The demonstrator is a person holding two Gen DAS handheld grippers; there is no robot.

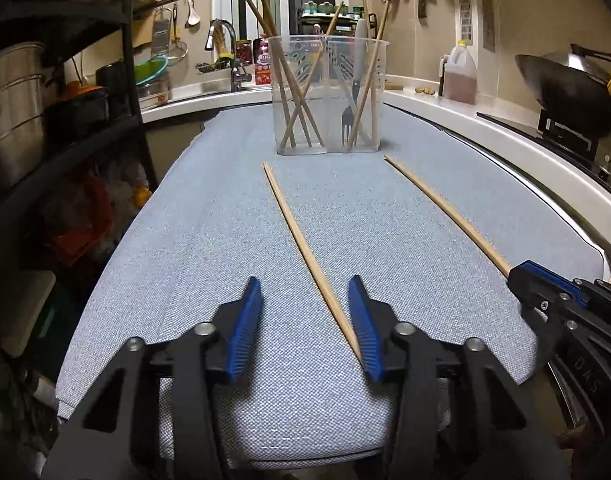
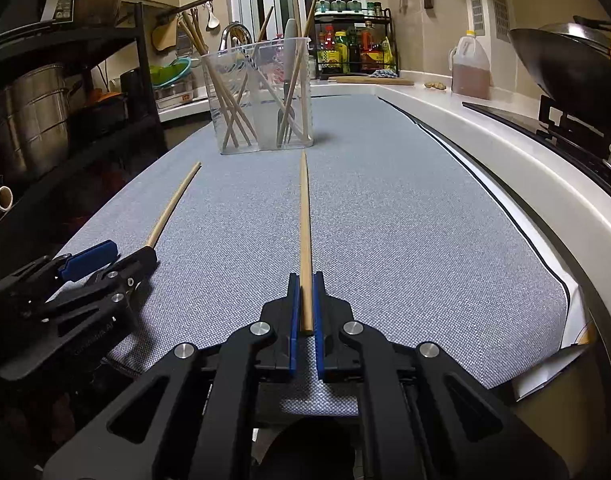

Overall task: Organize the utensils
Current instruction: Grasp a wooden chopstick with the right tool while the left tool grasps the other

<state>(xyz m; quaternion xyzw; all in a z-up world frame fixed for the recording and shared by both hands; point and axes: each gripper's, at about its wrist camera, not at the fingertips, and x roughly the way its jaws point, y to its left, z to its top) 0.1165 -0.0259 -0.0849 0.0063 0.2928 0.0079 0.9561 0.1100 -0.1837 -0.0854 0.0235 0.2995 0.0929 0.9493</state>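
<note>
On the grey kitchen mat [image 1: 209, 240], the clear holder [image 1: 329, 96] already keeps several chopsticks and a fork [image 1: 348, 114]. Two chopsticks remain: the right gripper [image 2: 304, 280] is clamped on the right chopstick [image 2: 304, 220], while the left gripper [image 1: 305, 292] stands apart around the left chopstick [image 1: 301, 240], not yet pinching it.

Two pale wooden chopsticks lie flat on the grey cloth, the left chopstick [image 1: 305, 248] slanting from mid-frame to the lower centre, the right chopstick [image 2: 305, 240] running straight up the centre toward the clear two-compartment holder [image 1: 329, 96] standing upright at upper centre with chopsticks and a fork inside.
</note>
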